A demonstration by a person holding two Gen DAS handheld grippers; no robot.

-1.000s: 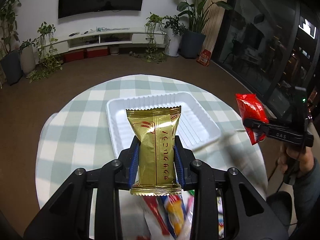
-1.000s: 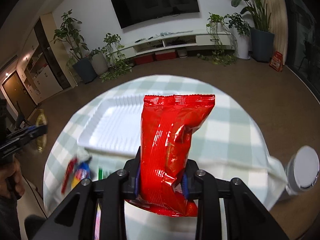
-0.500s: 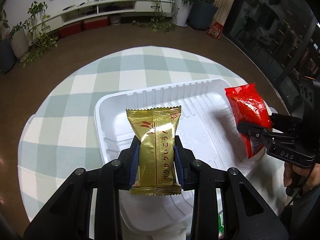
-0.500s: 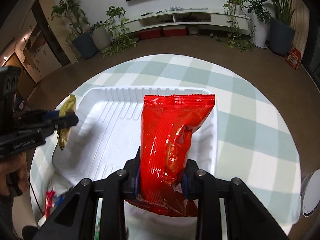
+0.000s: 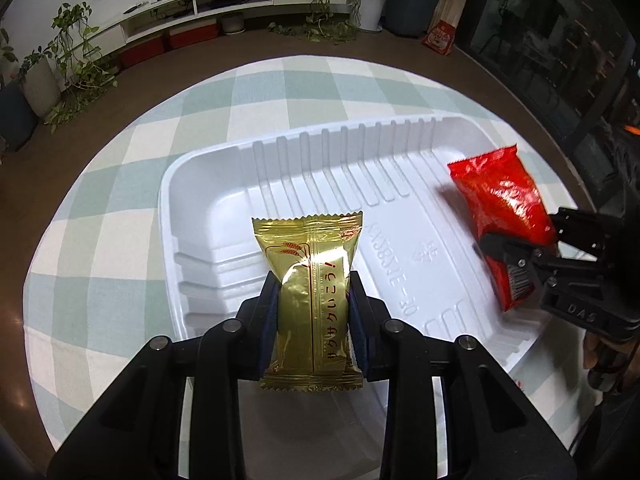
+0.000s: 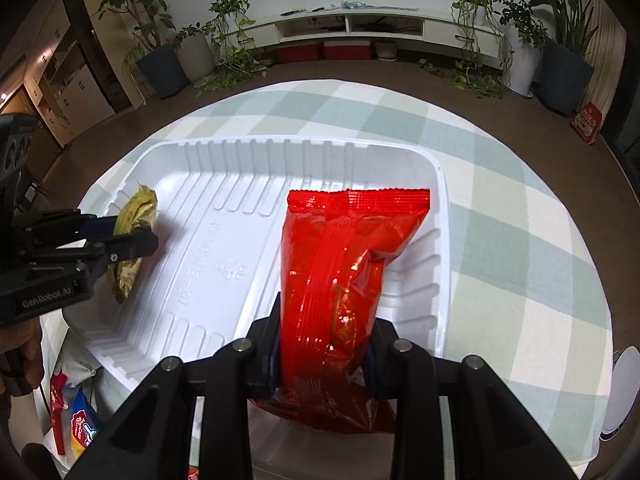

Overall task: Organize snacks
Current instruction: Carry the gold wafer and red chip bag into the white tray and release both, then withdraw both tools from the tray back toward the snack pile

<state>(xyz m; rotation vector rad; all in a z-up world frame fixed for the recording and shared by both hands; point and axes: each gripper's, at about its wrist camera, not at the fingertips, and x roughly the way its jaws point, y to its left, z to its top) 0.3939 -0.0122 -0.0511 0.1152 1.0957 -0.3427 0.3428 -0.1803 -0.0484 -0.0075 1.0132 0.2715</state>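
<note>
Two packets are in my grip at once, one per hand, and both hang over the white tray [image 5: 208,184]. My left gripper [image 5: 313,304] is pinched on the gold wafer packet [image 5: 310,280] across its middle, its far end sticking out ahead of the fingers above the tray's left part. My right gripper [image 6: 323,340] is clamped on the red snack bag [image 6: 344,276] low on its body, so most of the bag stands out ahead of the jaws over the tray's right side, close to the right wall.

To do this step well, I judge I should lower each packet until its far end meets the tray floor, lay it flat, and only then ease the jaws apart. The red bag is puffy and slick and could slide or tip against the wall if dropped, so I would set it down inside the rim. Keeping the gold packet to the left and the red one to the right should leave the middle free.

Inside the tray I see nothing lying loose yet; its ribbed floor is bare between my grippers. Below my right gripper to the left, a few more snack packets [image 6: 82,428] lie on the checked tablecloth [image 6: 520,240], outside the tray.
</note>
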